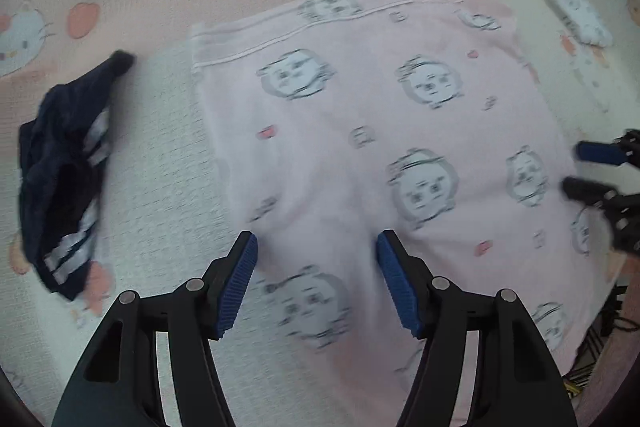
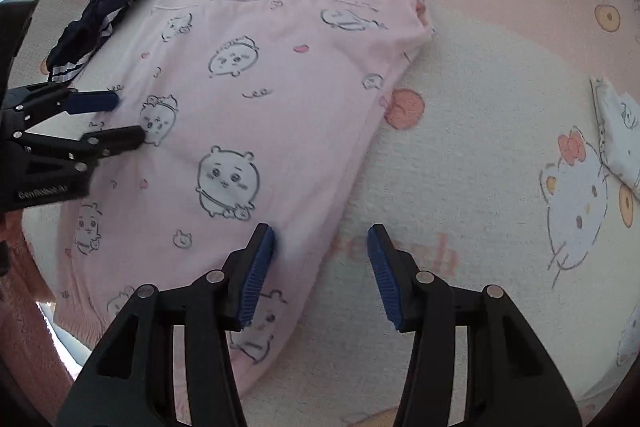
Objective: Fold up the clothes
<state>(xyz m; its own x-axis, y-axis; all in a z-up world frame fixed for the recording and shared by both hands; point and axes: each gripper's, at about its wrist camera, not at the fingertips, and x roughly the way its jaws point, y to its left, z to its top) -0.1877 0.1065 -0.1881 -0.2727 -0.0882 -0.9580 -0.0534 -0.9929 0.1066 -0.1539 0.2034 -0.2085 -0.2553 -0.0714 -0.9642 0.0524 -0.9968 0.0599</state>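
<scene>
A pair of pink trousers (image 1: 360, 131) with a cartoon animal print lies spread flat on a bed sheet (image 2: 460, 131) that is pink and white with cat faces and orange rounds. The waistband edge with its white piping lies at the far side in both views.

The left claw (image 1: 317, 247) hangs over the middle of the trousers, pointing steeply down, its blue-padded jaws spread wide with only flat cloth showing between them; it is released and grips nothing. The right claw (image 2: 321, 237) hangs over the trousers' right edge, one jaw above the pink cloth and the other above the bare sheet, jaws apart and likewise released.

A crumpled dark blue garment with white stripes (image 1: 64, 163) lies on the sheet just beside the trousers' left edge. A folded white printed cloth (image 2: 618, 139) lies well apart on the right.
</scene>
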